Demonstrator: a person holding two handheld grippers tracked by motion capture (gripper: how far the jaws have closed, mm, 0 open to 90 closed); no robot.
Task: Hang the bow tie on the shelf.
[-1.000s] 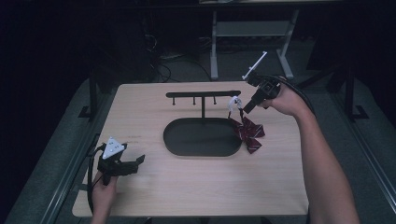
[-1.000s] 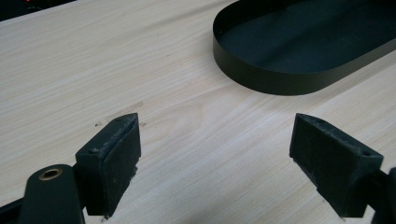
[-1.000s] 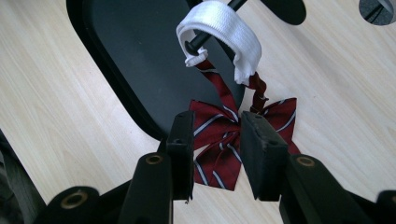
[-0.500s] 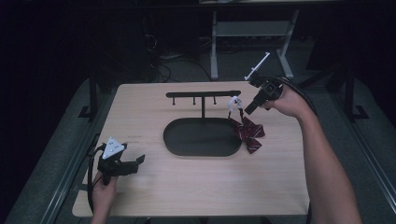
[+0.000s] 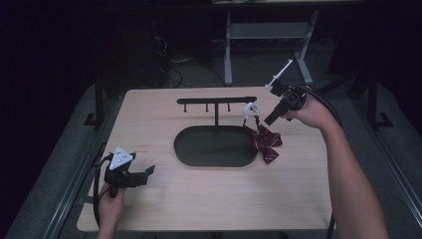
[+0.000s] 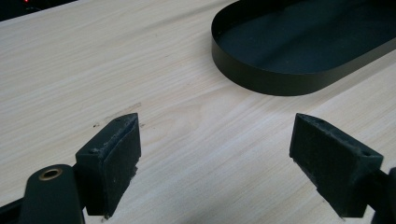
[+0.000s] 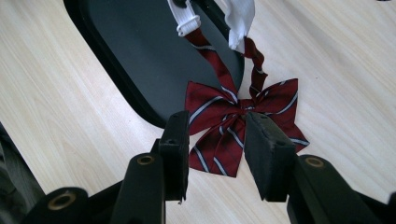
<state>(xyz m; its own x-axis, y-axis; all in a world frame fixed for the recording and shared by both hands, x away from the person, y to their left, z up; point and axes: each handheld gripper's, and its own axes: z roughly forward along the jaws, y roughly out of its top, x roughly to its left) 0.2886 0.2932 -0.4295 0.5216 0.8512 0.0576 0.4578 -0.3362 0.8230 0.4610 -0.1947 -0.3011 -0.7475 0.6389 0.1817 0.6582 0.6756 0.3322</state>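
A dark red striped bow tie (image 5: 265, 142) (image 7: 275, 100) lies on the table against the right rim of a black oval tray (image 5: 209, 147). Its white strap (image 5: 250, 108) (image 7: 240, 18) rises to the right end of the black T-shaped hook rack (image 5: 216, 101) that stands in the tray. My right gripper (image 5: 268, 120) (image 7: 217, 116) hovers above and to the right of the bow tie. Its jaws stand apart with nothing between them. My left gripper (image 5: 148, 172) (image 6: 217, 121) rests low at the table's front left, wide open and pointing toward the tray rim (image 6: 280, 84).
The wooden table (image 5: 199, 199) has bare room in front of the tray and along its left side. Behind it stand a metal frame (image 5: 229, 50) and cables on the floor. A cable (image 5: 326, 104) trails from the right gripper.
My right gripper has drawn back slightly to the right, away from the white strap. The bow tie and the left gripper have stayed put.
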